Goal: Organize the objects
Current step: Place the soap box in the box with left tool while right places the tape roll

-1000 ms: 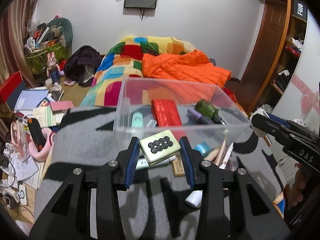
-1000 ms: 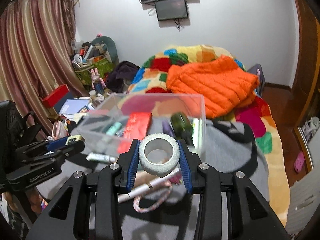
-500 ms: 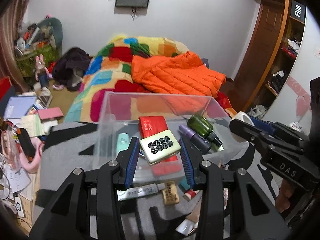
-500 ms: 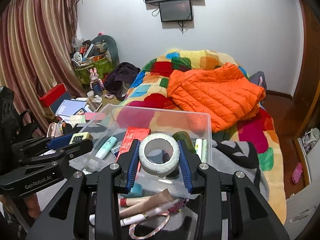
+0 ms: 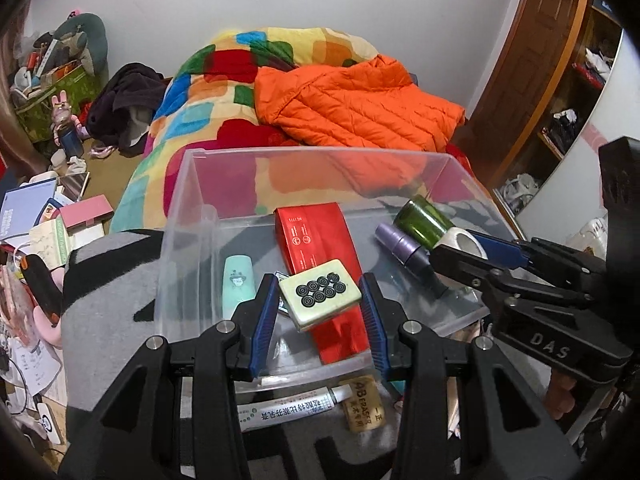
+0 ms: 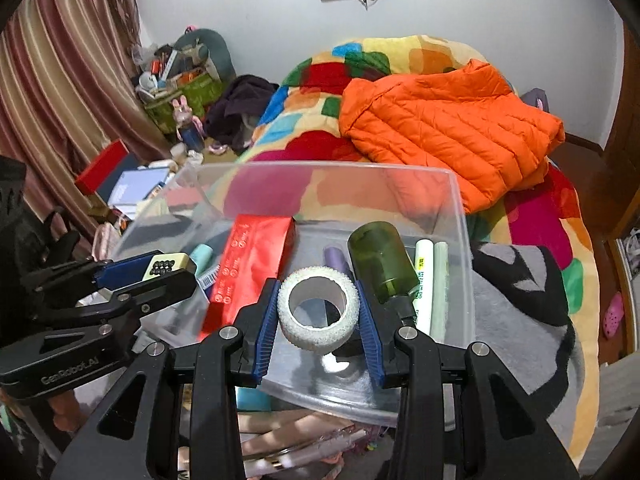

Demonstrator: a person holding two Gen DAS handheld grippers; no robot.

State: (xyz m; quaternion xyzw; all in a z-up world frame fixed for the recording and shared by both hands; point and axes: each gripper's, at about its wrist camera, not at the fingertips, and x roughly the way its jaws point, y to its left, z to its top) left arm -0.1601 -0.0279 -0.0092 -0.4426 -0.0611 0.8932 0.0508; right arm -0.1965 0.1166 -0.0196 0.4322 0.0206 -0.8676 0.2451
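Between the blue pads of the left gripper (image 5: 319, 304) sits a cream mahjong tile (image 5: 319, 293) with black rings on its face, clamped at its two ends and held over the near part of a clear plastic bin (image 5: 188, 216). Just to the right, the right gripper (image 6: 318, 312) is clamped on a white roll of tape (image 6: 318, 309), its hole facing the camera, also held over the bin's near edge. Both grippers point downward into the bin, side by side and apart from each other.

Below them, inside the bin, lies a red box (image 5: 312, 236) along the middle, a pale mint tube (image 5: 239, 280) to its left, and a dark green bottle (image 6: 380, 260) with a purple tube (image 5: 400, 242) beside it to the right. Two pale sticks (image 6: 430, 280) lie along the bin's right wall.

In front of the bin, on the grey and black blanket (image 5: 108, 308), lie a white ointment tube (image 5: 288, 406) and a small tan eraser (image 5: 365, 402), touching or nearly touching at their ends.

Beyond the bin is a bed with a patchwork quilt (image 6: 316, 84) in many colours and an orange puffer jacket (image 6: 452, 124) spread on it. To the left, the floor is cluttered with books, boxes and a green basket (image 6: 180, 100) near a striped curtain (image 6: 52, 92).
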